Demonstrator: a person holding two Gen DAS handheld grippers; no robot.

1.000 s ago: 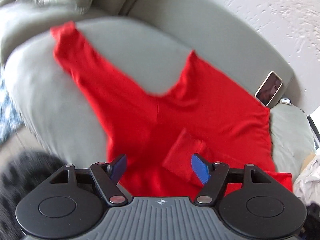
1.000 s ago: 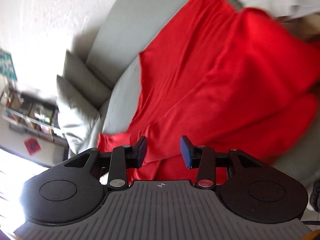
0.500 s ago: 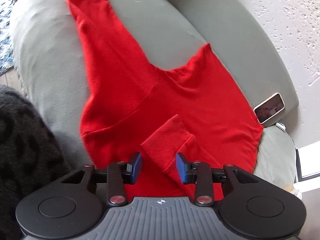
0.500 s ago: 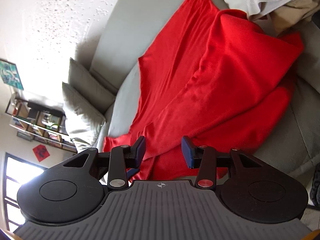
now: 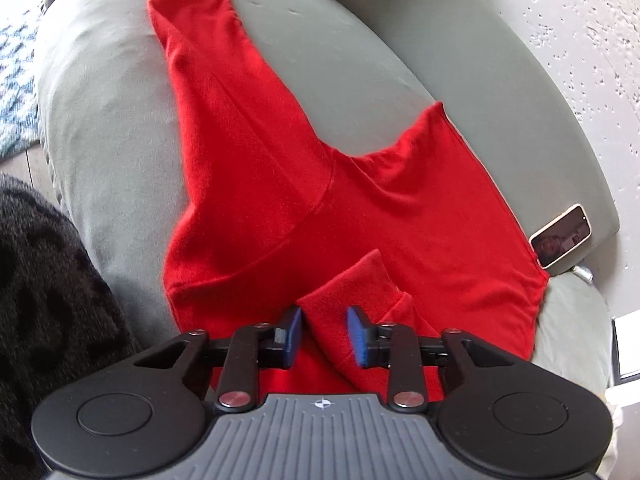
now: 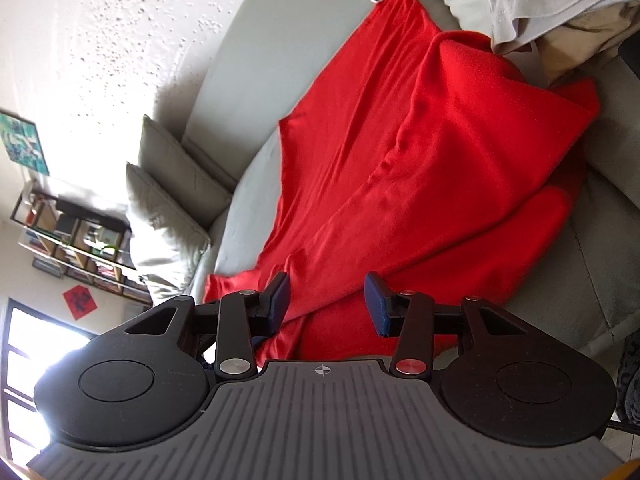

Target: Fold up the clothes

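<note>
A red long-sleeve shirt [image 5: 360, 208] lies spread on a grey sofa seat [image 5: 112, 120]. One sleeve [image 5: 200, 60] stretches away to the far left. The other sleeve's cuff [image 5: 348, 288] is folded back over the body. My left gripper [image 5: 325, 336] hovers at this cuff, its blue fingers partly closed, a gap still showing with the cuff's edge in it. In the right wrist view the shirt [image 6: 420, 152] is rumpled in long folds. My right gripper [image 6: 328, 300] stands open over its near edge, holding nothing.
A phone [image 5: 560, 236] leans against the sofa back beside the shirt's far corner. White and beige clothes [image 6: 552, 0] are piled at the shirt's right. Grey cushions [image 6: 168, 208] sit at the sofa's far end. A black furry thing [image 5: 40, 280] lies left of the seat.
My left gripper has come in over the shirt toward the folded cuff, and its fingers have narrowed from wide open. My right gripper has stayed open and shifted only slightly.
</note>
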